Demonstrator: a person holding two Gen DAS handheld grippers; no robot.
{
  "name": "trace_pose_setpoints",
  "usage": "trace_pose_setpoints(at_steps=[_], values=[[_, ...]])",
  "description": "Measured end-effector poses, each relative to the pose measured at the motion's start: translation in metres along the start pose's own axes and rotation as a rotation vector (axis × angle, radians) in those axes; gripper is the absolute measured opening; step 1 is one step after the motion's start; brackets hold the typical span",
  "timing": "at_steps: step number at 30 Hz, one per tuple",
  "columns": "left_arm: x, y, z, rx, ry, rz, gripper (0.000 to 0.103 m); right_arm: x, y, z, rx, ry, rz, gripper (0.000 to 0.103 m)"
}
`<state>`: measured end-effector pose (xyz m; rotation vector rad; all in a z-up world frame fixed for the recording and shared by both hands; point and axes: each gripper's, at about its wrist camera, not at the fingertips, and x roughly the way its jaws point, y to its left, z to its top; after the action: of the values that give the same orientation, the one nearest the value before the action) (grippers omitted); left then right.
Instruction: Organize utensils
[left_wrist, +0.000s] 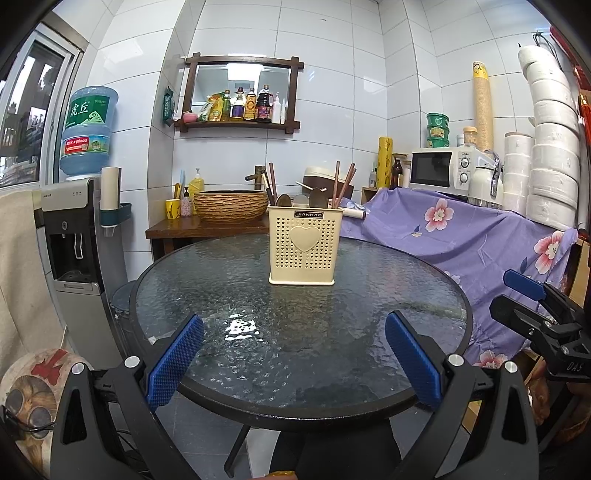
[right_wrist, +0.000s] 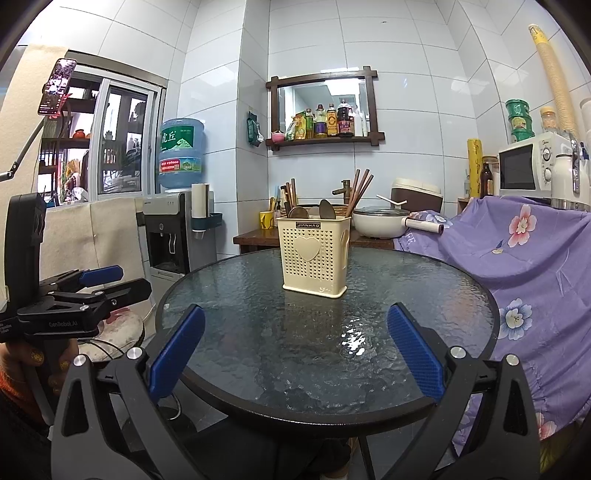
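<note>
A cream perforated utensil holder with a heart on its front stands upright near the far side of the round glass table. Brown chopsticks and several spoons stick out of its top. The same holder shows in the right wrist view, with chopsticks and spoons in it. My left gripper is open over the table's near edge, holding nothing. My right gripper is open too, likewise well short of the holder. Each gripper appears at the other view's side.
A purple floral cloth covers the furniture at the right of the table. A water dispenser stands at the left. Behind the table are a wooden counter with a woven basin, a white pot and a microwave.
</note>
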<state>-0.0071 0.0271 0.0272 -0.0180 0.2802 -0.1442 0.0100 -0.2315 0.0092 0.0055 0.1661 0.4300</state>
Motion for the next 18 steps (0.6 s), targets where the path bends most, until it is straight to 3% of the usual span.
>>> trace_pose_setpoints(at_steps=[18], values=[[0.0004, -0.0023, -0.0017, -0.007, 0.007, -0.014, 0.097, 0.0015, 0.002, -0.0026, 0.001, 0.006, 0.002, 0.097]])
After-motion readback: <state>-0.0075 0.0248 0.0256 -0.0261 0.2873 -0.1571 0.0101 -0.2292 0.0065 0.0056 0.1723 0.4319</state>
